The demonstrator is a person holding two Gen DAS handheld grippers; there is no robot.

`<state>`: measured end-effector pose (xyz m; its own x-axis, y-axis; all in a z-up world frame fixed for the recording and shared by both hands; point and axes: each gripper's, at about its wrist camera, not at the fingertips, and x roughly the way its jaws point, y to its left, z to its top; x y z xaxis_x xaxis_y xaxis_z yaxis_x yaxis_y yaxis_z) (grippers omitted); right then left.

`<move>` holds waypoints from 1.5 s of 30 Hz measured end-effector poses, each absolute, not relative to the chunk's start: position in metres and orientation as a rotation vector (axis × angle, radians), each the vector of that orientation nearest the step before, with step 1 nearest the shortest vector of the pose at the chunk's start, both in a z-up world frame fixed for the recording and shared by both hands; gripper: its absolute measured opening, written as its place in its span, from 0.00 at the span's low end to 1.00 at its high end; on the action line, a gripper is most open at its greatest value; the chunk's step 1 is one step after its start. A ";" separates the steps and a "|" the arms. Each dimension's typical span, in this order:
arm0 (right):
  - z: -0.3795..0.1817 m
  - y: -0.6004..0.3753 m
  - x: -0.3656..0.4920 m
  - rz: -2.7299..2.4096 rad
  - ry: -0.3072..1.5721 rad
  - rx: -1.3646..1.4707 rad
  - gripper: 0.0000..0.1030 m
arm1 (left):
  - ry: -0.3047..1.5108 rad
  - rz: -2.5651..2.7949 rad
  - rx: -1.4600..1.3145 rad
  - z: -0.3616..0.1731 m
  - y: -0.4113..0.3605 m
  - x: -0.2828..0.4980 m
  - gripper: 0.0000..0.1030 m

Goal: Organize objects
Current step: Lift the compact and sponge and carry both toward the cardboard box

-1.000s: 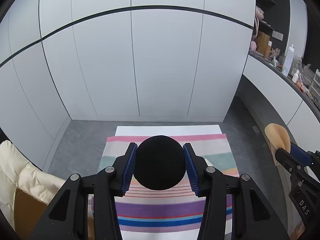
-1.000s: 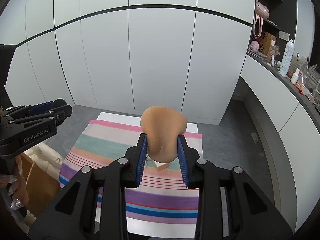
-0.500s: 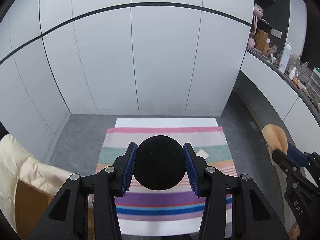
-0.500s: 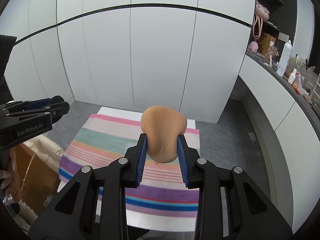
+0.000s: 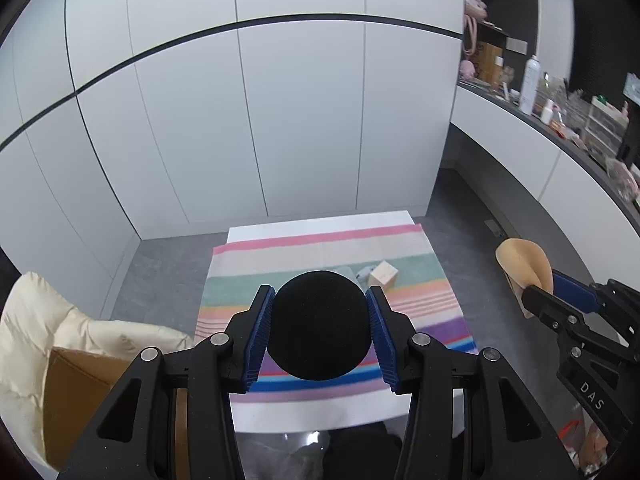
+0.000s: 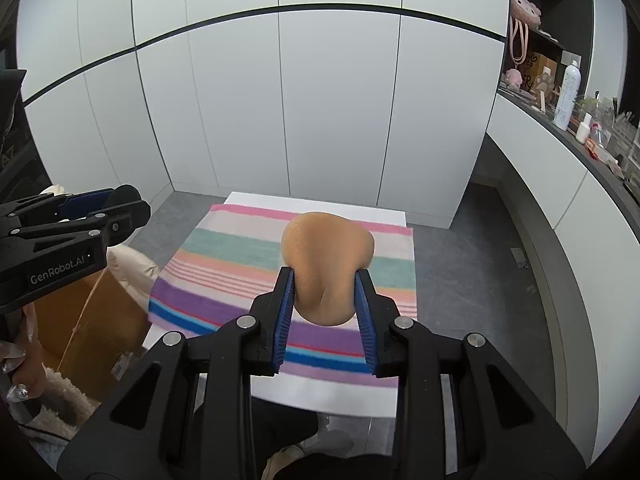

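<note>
left gripper [image 5: 320,326] clamped on a round black sponge [image 5: 320,326], held above the striped cloth [image 5: 328,256]. its body reads "genrobot.ai" in the right wrist view. right gripper [image 6: 325,300] clamped on a tan teardrop sponge [image 6: 326,260]; its side reads "das". a small wooden block [image 5: 383,274] lies on the cloth.
</note>
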<state>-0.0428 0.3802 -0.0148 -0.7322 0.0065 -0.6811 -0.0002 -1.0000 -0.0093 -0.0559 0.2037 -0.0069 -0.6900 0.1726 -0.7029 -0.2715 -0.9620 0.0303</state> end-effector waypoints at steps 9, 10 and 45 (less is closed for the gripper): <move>-0.032 0.388 0.011 2.887 0.084 -1.201 0.30 | 0.189 2.630 -1.108 -0.014 0.203 -0.005 0.46; -0.035 0.389 0.018 2.883 0.100 -1.217 0.30 | 0.198 2.635 -1.103 -0.016 0.203 0.001 0.46; -0.069 0.370 0.056 2.893 0.120 -1.376 0.30 | 0.073 2.600 -1.389 -0.078 0.146 0.031 0.46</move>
<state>0.0556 0.3703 -0.0689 -0.6297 -0.0895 -0.7716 0.0256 -0.9952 0.0946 0.0305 0.1458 -0.0784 -0.5417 0.1459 -0.8278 -0.1922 -0.9802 -0.0470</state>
